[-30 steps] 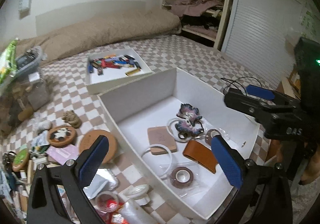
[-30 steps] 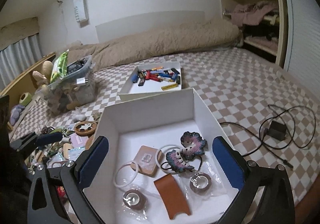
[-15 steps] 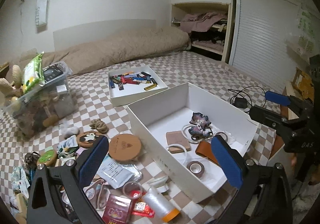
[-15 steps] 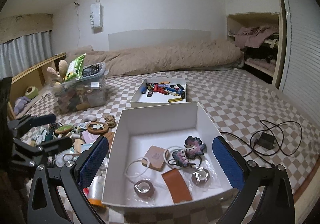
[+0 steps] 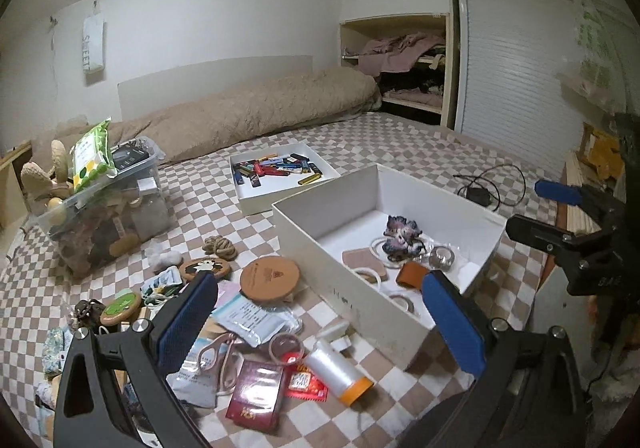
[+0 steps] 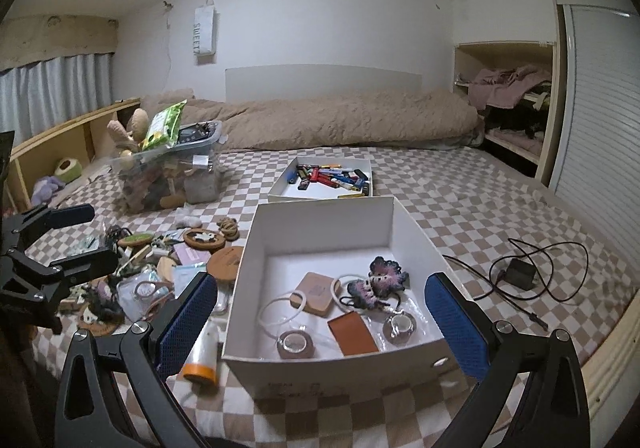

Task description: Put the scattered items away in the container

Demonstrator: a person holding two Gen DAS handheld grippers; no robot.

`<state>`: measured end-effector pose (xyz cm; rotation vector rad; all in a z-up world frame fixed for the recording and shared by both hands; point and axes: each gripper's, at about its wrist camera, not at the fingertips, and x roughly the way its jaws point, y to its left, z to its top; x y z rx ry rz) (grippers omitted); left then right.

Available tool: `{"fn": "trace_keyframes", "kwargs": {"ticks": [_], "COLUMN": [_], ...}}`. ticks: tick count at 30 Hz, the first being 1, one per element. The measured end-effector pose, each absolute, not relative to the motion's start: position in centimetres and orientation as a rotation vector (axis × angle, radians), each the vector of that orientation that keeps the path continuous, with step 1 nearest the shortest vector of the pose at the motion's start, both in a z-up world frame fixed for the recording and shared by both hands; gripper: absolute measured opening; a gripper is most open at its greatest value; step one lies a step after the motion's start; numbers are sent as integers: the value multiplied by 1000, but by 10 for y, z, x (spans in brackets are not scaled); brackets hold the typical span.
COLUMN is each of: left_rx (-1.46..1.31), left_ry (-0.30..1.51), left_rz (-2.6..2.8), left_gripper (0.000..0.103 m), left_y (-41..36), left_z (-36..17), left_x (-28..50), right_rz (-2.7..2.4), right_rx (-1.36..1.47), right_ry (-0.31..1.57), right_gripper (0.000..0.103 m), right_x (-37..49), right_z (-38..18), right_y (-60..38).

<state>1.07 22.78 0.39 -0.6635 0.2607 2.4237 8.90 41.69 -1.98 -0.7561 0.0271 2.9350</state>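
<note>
Both grippers' jaws are spread wide and hold nothing: the left gripper (image 5: pixel 320 322) hangs over the clutter, the right gripper (image 6: pixel 321 322) over the box. On the checked bedspread (image 6: pixel 460 204) sits the white box (image 6: pixel 320 232), already holding a leather piece (image 6: pixel 353 331), rings and what looks like a hair clip (image 6: pixel 378 280). Left of it lie a cork coaster (image 5: pixel 269 274), a plastic-wrap roll (image 5: pixel 338 372) and small packets.
</note>
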Motion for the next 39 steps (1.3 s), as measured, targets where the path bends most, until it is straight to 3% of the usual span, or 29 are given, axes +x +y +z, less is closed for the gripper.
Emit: {"fn": "trace_keyframes", "kwargs": {"ticks": [39], "left_rx": [-663], "left_ry": [225], "left_rz": [2503], "left_gripper": [103], "left_y": [193], "left_z": [-18], "left_x": [53], "right_rz": [2907], "right_rx": [-709], "right_ry": [-7], "right_gripper": [103], "right_x": [143], "right_z": [-47], "right_y": [391]}}
